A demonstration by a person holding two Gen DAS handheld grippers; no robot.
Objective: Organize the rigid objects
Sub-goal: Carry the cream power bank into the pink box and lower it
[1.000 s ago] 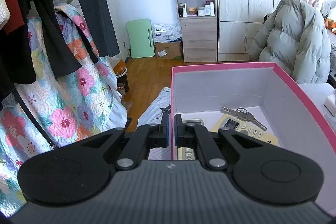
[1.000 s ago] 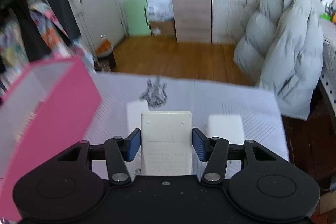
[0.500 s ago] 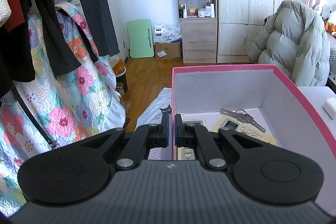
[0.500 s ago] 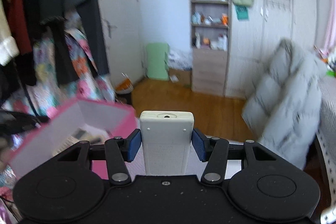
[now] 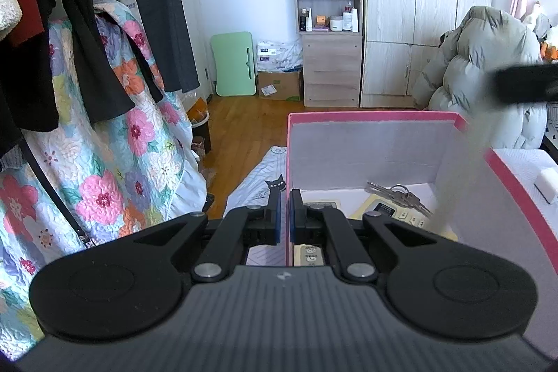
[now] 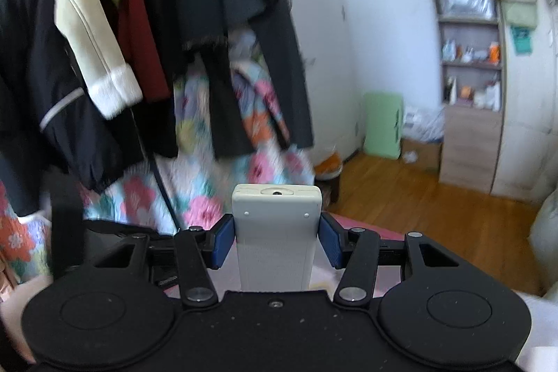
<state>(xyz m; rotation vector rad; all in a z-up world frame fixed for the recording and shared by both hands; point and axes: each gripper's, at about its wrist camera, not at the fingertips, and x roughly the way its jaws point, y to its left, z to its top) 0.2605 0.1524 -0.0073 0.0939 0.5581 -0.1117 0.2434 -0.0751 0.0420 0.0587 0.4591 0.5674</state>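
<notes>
A pink box [image 5: 369,117] with white inner walls stands on the bed. My left gripper [image 5: 284,218] is shut on its near left wall, with the thin wall pinched between the blue pads. Inside the box lie a bunch of keys [image 5: 397,194], a cream keypad device [image 5: 383,211] and another remote [image 5: 310,253]. My right gripper [image 6: 275,237] is shut on a white remote [image 6: 275,218], held back side up and pointing forward. In the left wrist view that gripper shows as a dark blur [image 5: 523,82] above the box's right wall, with the remote a pale streak [image 5: 460,169].
Hanging coats [image 6: 209,23] and a floral quilt [image 5: 104,145] fill the left. A grey puffer jacket [image 5: 488,75], a shelf cabinet [image 5: 327,23] and a green folded table [image 5: 233,65] stand across the wooden floor. A small white block [image 5: 547,185] lies on the bed right of the box.
My right gripper has swung left and upward with the white remote, from over the bed to above the pink box. The left gripper has kept still on the box's wall.
</notes>
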